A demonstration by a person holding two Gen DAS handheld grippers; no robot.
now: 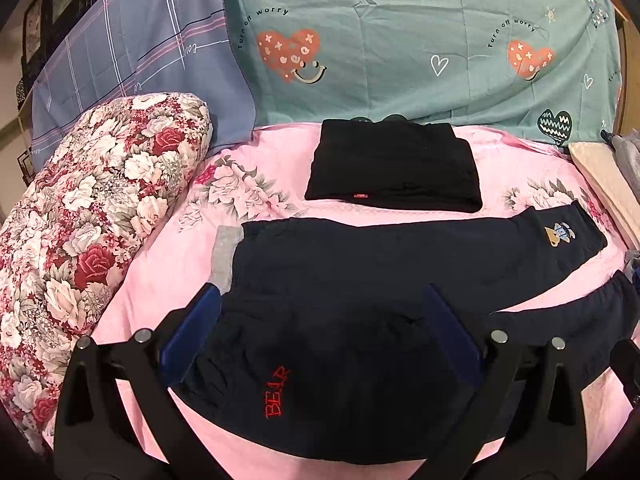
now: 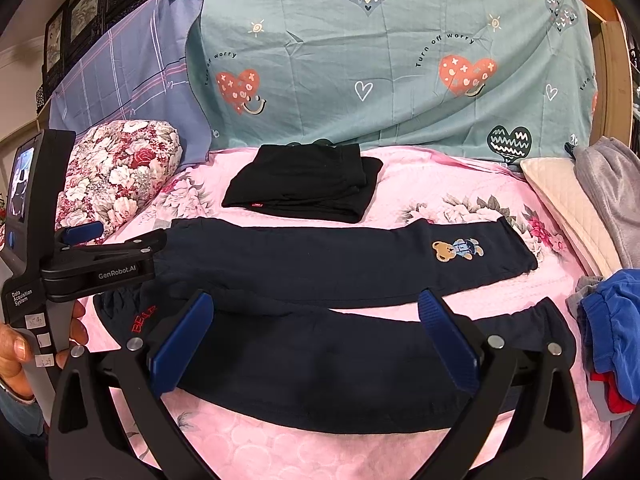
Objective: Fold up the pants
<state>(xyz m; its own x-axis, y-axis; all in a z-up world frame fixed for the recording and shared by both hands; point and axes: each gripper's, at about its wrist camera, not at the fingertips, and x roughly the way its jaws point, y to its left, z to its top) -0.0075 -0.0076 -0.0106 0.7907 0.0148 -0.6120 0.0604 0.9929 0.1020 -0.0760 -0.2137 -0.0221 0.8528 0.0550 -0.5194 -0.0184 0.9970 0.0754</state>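
Observation:
Dark navy pants (image 1: 360, 256) (image 2: 320, 260) lie spread flat on the pink floral bedcover (image 1: 280, 200), legs running to the right. Red "BEAR" lettering (image 1: 276, 392) marks the near waist side, and a bear patch (image 2: 456, 250) sits on the far leg. My left gripper (image 1: 322, 296) hovers open over the waist end, its blue pads (image 1: 192, 332) wide apart above the cloth. Its side shows in the right wrist view (image 2: 132, 236), held by a hand (image 2: 16, 344). My right gripper (image 2: 316, 300) is open over the near leg, holding nothing.
A folded black garment (image 1: 392, 172) (image 2: 304, 188) rests behind the pants. A floral pillow (image 1: 92, 216) lies at the left. At the right are a cream quilted pad (image 2: 560, 200), a grey garment (image 2: 612, 192) and a blue-and-red clothes pile (image 2: 612, 332). A teal sheet (image 1: 400, 40) hangs behind.

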